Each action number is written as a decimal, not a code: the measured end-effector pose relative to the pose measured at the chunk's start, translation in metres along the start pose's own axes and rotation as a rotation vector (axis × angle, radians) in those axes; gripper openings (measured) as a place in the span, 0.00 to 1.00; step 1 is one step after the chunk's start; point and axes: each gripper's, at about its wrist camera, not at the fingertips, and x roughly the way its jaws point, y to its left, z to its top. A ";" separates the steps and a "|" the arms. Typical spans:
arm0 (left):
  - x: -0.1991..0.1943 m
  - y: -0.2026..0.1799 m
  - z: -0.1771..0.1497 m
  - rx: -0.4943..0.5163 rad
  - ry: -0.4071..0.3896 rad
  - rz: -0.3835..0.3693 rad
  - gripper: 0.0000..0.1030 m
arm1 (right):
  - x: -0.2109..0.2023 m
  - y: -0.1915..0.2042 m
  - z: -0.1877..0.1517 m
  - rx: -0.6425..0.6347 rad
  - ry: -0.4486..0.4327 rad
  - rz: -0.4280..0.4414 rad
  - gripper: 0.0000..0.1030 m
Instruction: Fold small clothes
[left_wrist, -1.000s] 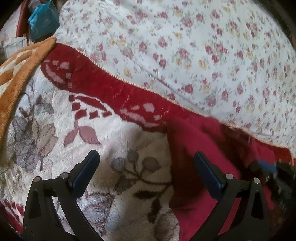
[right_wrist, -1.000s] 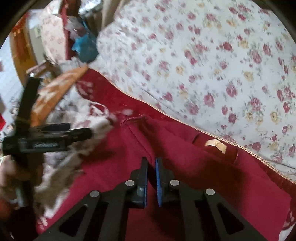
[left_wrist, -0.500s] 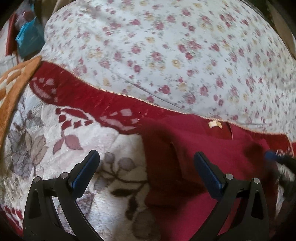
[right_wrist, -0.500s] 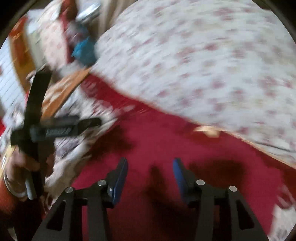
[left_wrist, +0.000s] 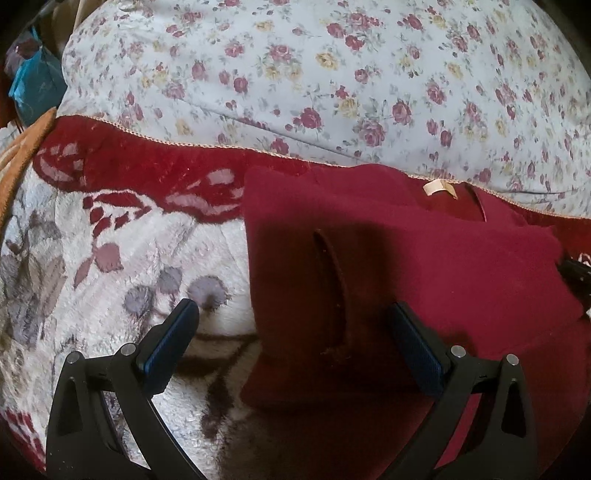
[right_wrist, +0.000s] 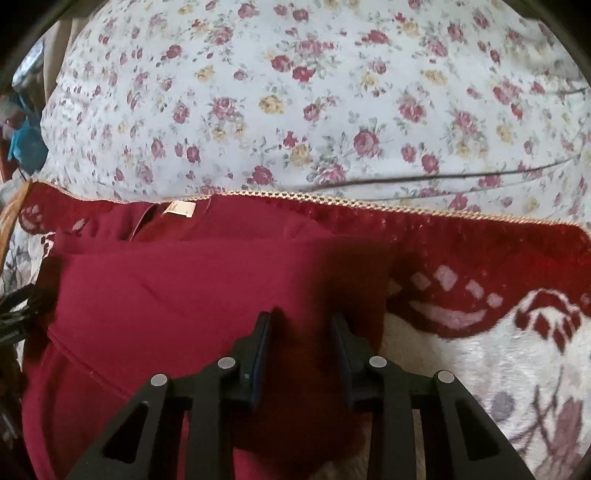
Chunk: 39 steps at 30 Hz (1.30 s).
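A dark red garment (left_wrist: 424, 258) lies folded on a plush blanket, its cream neck label (left_wrist: 437, 187) showing near the far edge. It also fills the middle of the right wrist view (right_wrist: 177, 295), label (right_wrist: 179, 209) at the far left. My left gripper (left_wrist: 291, 325) is open and empty over the garment's left edge. My right gripper (right_wrist: 301, 332) is open and empty just above the garment's right part, fingers apart. The right gripper's tip shows at the left wrist view's right edge (left_wrist: 576, 269).
The plush blanket (left_wrist: 122, 280) is white with grey leaves and a red border (right_wrist: 498, 258). A floral quilt (left_wrist: 332, 74) rises behind it. An orange cloth (left_wrist: 22, 155) and a blue bag (left_wrist: 33, 88) lie far left.
My right gripper opened, let go of the red garment and swung right. The garment now lies flat and folded. My left gripper stayed open and shifted toward the garment.
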 end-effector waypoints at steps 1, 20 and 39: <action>0.000 0.000 0.000 0.002 -0.003 0.001 0.99 | -0.006 0.000 0.001 0.004 -0.010 0.003 0.30; -0.010 -0.002 -0.002 0.010 -0.018 0.004 0.99 | -0.021 -0.022 0.000 0.074 -0.031 -0.007 0.32; -0.093 0.005 -0.079 -0.017 0.009 -0.073 0.99 | -0.101 -0.029 -0.077 0.084 -0.035 0.152 0.53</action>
